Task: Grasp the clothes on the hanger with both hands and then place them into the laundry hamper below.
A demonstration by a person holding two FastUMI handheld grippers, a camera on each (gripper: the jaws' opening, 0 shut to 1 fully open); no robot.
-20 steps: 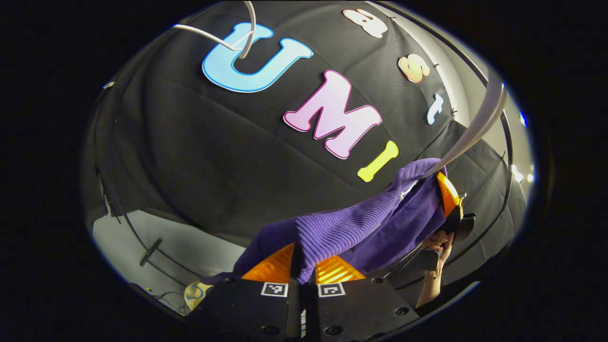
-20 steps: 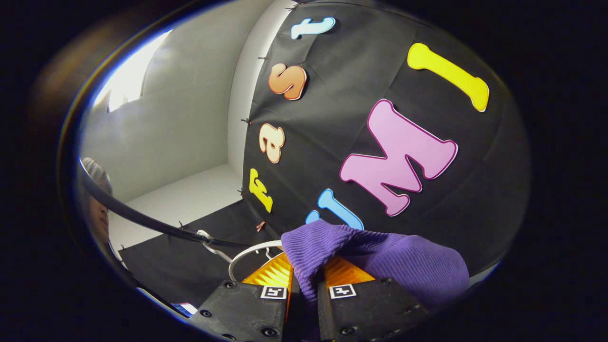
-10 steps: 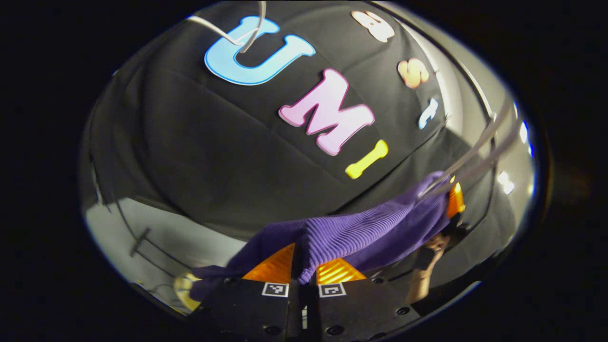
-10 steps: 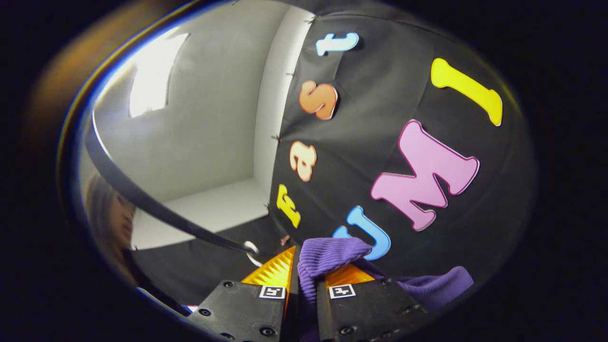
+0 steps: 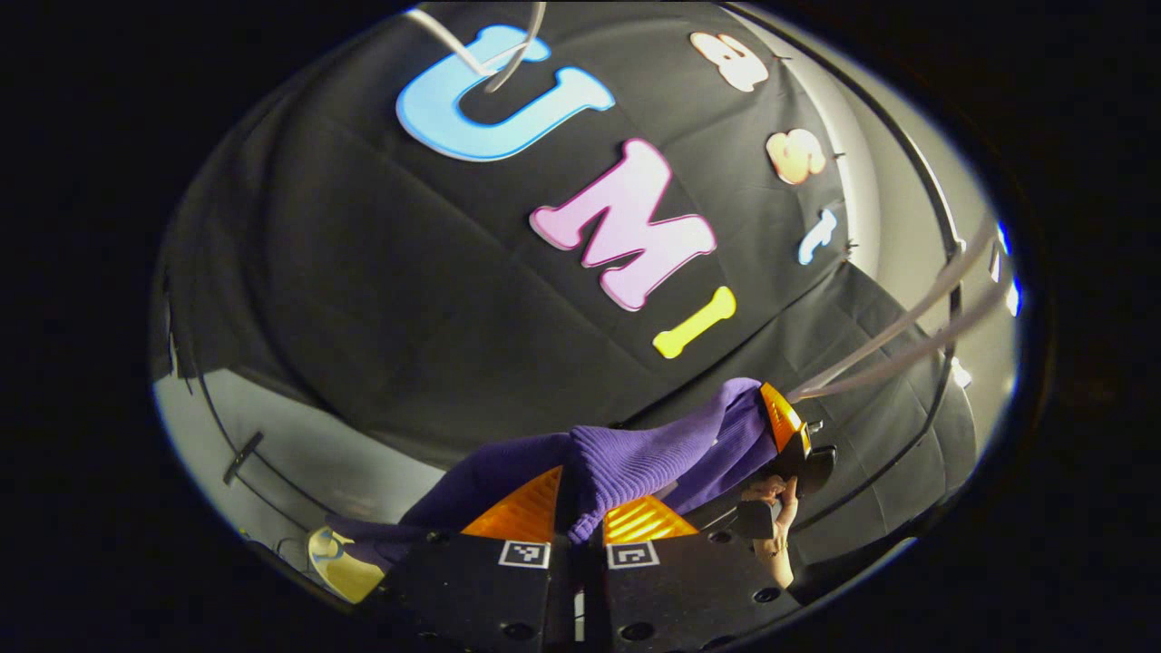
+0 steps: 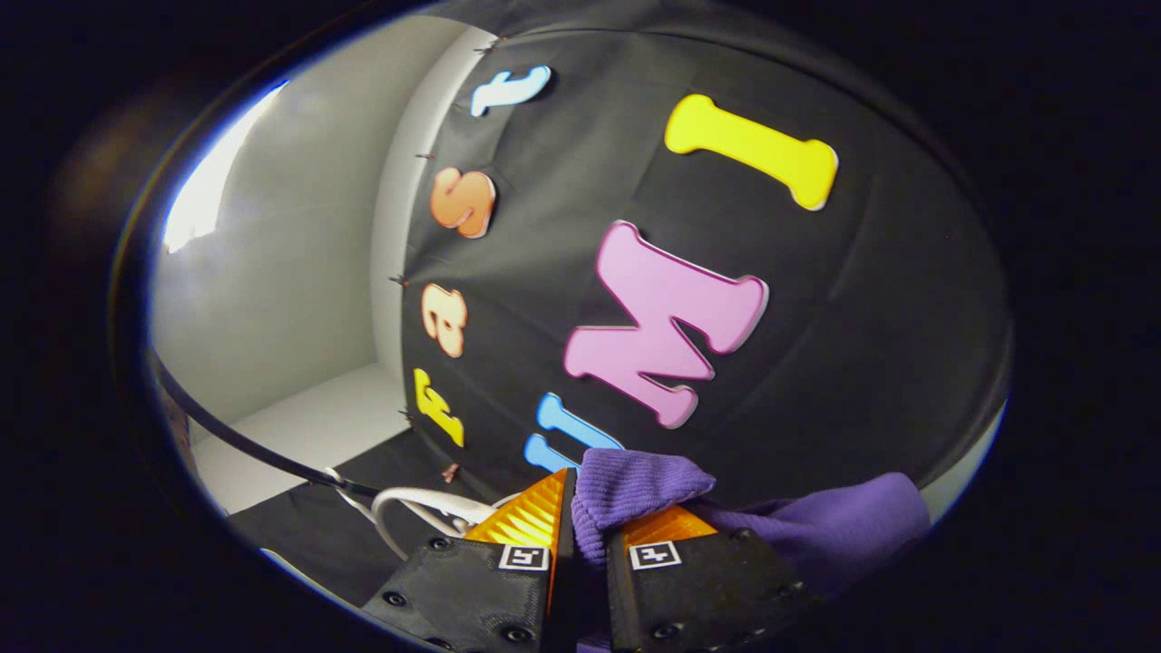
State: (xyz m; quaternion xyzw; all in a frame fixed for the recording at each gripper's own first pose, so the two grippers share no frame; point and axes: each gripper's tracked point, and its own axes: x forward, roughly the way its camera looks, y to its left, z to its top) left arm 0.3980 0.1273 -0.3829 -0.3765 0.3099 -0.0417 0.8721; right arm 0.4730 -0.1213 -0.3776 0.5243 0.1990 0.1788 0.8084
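Purple knit garment (image 5: 635,458) between fingers (image 5: 639,519)

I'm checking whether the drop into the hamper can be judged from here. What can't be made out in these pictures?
- Left gripper view: most of the purple ribbed knit garment hangs behind the left gripper.
- Left gripper view: the white plastic hanger is motion-blurred; whether it touches the garment is unclear.
- Right gripper view: the right gripper hides the garment's lower part.
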